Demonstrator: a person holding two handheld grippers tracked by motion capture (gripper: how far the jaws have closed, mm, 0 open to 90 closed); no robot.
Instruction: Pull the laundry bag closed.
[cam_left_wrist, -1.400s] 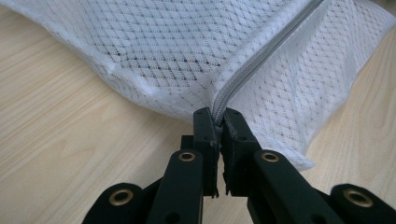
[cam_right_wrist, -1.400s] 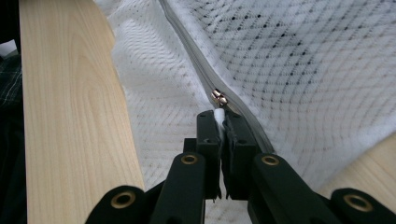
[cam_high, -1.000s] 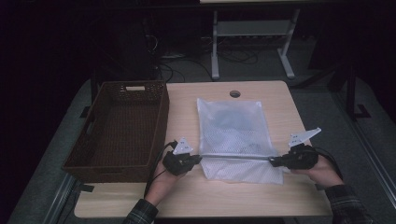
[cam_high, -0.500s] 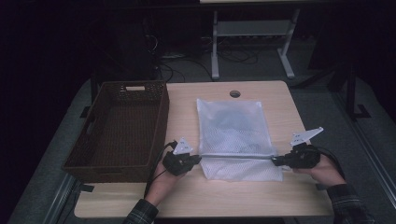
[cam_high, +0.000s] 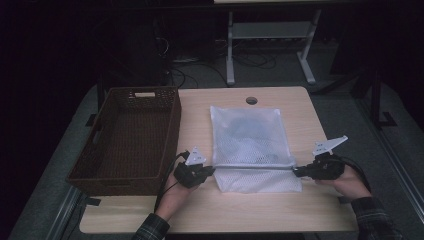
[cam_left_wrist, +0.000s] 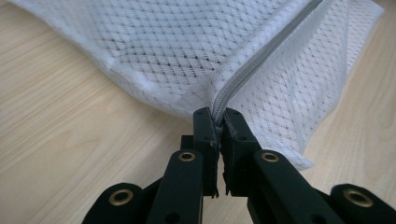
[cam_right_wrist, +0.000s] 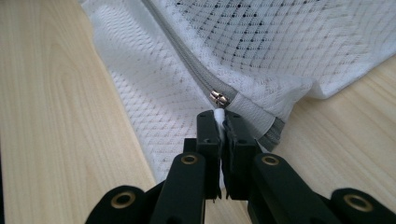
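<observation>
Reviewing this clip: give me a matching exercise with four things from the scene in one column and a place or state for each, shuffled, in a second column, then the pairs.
1. mesh bag
2. basket
3. left gripper
4. zipper slider

A. empty, at the table's left side
B. just ahead of the right gripper's shut jaws
C. shut on the zipper's end
D. lying flat, mid-table

Pairs: 1-D, 2-A, 3-C, 4-B
</observation>
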